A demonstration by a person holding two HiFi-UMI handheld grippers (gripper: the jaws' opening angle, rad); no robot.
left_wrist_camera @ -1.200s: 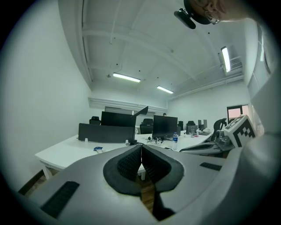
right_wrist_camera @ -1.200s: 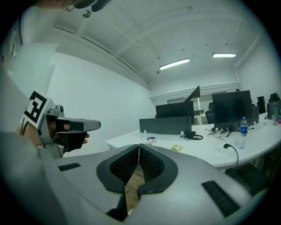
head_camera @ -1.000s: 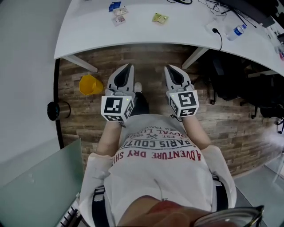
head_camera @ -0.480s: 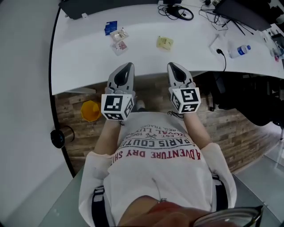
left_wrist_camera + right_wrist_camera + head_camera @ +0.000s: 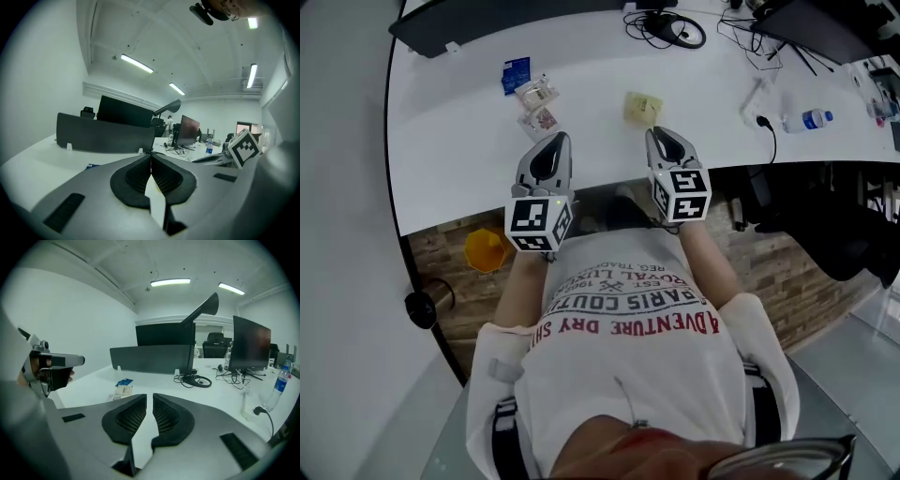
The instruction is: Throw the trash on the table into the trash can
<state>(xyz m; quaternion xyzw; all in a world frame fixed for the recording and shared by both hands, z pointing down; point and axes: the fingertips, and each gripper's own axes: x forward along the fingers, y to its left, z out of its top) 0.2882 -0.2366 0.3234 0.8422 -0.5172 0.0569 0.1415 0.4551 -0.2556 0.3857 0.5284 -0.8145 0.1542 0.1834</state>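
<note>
While both claws hang over the table's [image 5: 450, 159] near edge, each has its jaws pressed together w/ nothing btwn them: left gripper [image 5: 557, 141], right gripper [image 5: 660, 136]. Trash lies farther in: yellow wrapper [image 5: 642, 107] just beyond the right tips, clear packets [image 5: 536, 92] & blue packet [image 5: 516, 75] beyond the left. Bare tabletop lies around them. Yellow trash can [image 5: 486, 249] stands on the floor, near-left, below the table edge.

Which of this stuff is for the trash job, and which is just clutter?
For the job: blue packet, clear wrapper, small printed wrapper, yellow wrapper, yellow bin, likely the trash can.
Lying about: water bottle, coiled cable.
</note>
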